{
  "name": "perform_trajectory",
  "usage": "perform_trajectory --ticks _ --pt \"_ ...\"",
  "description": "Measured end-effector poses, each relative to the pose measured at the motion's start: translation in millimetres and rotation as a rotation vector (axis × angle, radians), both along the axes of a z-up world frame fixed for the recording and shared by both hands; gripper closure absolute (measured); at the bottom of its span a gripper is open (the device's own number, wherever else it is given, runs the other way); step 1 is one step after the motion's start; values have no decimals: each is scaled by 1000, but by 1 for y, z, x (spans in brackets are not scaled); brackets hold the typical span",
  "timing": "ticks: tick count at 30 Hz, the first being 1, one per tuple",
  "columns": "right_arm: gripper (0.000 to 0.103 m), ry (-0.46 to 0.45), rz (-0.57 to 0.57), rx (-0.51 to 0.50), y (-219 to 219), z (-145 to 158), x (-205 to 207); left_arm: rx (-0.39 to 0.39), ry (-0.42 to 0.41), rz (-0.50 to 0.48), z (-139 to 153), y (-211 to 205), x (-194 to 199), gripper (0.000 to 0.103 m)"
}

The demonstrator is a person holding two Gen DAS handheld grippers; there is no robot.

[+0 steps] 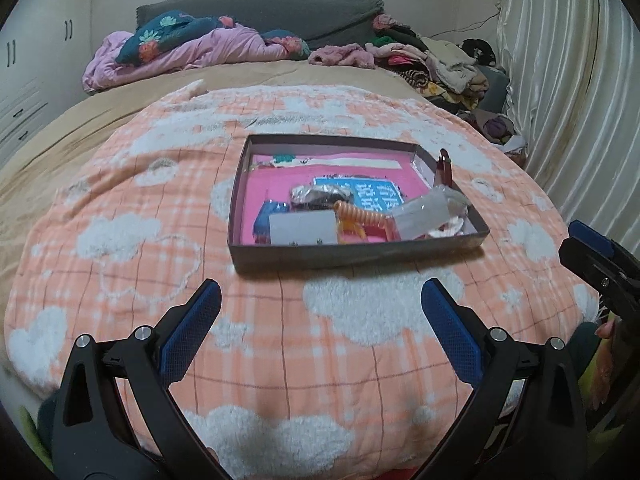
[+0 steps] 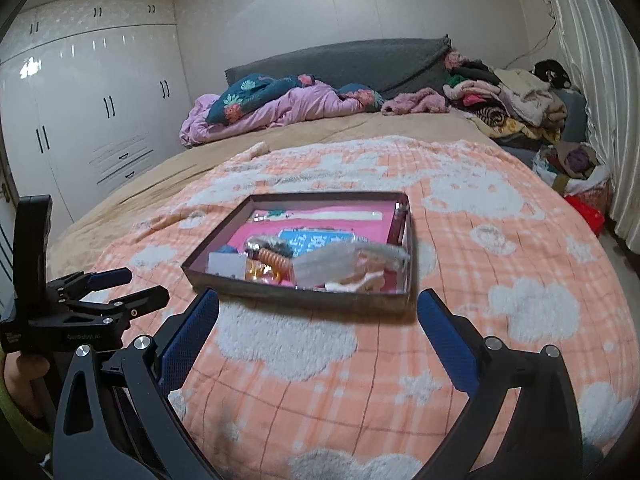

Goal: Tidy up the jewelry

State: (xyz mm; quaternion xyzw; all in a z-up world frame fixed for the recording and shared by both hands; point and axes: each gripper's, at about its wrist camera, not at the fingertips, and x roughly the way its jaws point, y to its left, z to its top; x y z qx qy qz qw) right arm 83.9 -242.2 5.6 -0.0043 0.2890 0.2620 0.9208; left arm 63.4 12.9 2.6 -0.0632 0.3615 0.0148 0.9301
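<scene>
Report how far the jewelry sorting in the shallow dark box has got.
Nothing looks done yet. The shallow dark cardboard box on the orange checked blanket holds a jumble: orange coiled band, clear plastic packet, white card. Nothing is in hand; left gripper and right gripper are open, short of the box. All sorting remains.

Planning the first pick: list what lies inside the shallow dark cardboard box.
Inside the shallow dark cardboard box, on pink lining: orange spiral hair tie, white card, blue printed card, clear plastic bags. What lies beneath that pile is covered.
</scene>
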Motion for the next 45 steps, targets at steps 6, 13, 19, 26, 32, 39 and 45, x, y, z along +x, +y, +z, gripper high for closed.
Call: perform_trajectory --ticks 6,13,19,26,32,39,45 --pt "4 38 17 -18 5 -14 -3 -2 8 7 -5 1 -5 9" --pt "4 36 20 -16 6 -12 -4 0 8 7 -5 0 -6 9" --pt "4 41 15 -17 5 -12 -3 1 5 14 -3 1 -7 9" --pt "4 40 12 -17 4 -10 -3 -1 10 17 -1 4 -8 9" --pt "4 40 14 -19 4 -11 -3 0 8 18 1 4 -8 9" --pt "4 42 10 -19 2 -11 -3 3 9 17 2 5 -8 9" --pt "4 42 10 -20 2 -11 -3 5 7 15 3 6 -9 9"
